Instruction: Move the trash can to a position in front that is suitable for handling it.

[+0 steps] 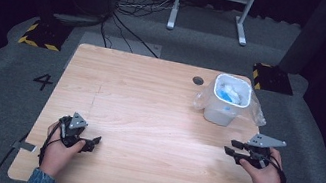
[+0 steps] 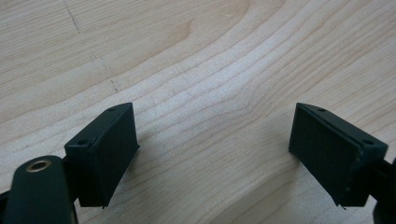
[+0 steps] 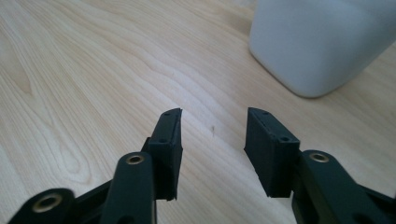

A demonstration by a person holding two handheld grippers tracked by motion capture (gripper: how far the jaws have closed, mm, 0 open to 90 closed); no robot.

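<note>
Wood table [image 1: 146, 119], pale grain, mostly bare. White bin [image 1: 226, 102] w/ clear bag liner, upper right of high view; blue and white scraps inside. Left gripper [image 1: 91, 144], lower left: jaws spread wide, nothing betw. them, low over bare wood. Right gripper [image 1: 234, 149], lower right, just below bin: jaws part-spread, nothing pinched, pointing toward the bin wall [image 3: 322, 42]. Progress, judged: scraps already binned, no loose items on tabletop; little left besides maybe handling the bag.
</note>
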